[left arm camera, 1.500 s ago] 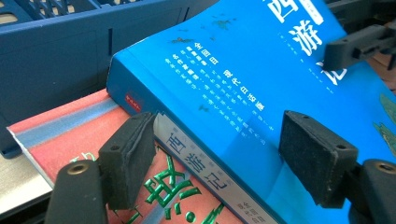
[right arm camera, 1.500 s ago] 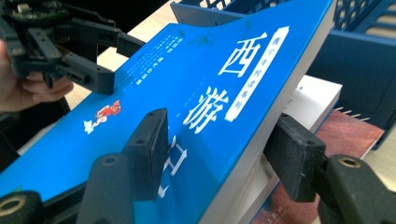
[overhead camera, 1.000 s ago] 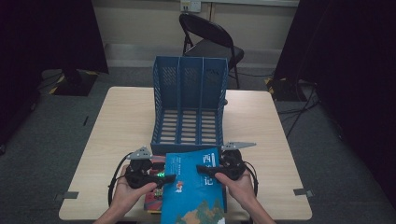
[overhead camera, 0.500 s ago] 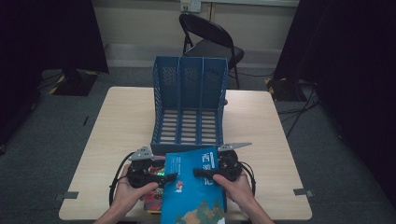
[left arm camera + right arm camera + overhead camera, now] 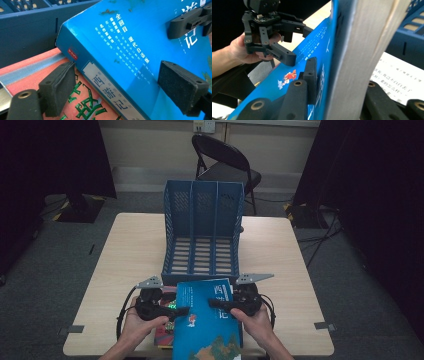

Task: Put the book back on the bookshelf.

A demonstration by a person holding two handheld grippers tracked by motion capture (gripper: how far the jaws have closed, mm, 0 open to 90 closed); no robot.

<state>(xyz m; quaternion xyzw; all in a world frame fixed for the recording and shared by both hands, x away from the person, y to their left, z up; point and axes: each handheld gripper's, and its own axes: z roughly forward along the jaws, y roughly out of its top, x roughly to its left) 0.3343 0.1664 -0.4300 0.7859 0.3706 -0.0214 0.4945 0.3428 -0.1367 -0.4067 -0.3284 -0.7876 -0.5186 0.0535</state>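
Hands come in at the table's [image 5: 125,245] near edge. Left gripper [image 5: 172,310] has just been opening; its pads [image 5: 58,86] straddle the blue book's [image 5: 207,320] spine corner without pressing. The spine's label reads 西游记, with smaller white Chinese lines on the cover. Beneath lies a red book [image 5: 32,67] with green characters. Right gripper [image 5: 216,303] has just been closing and clamps the blue book's page edge. Beyond stands the blue file rack [image 5: 204,232].

place: recording lab | signs: black curtains [image 5: 55,155], floor cables [image 5: 325,237], folding chair [image 5: 225,162]
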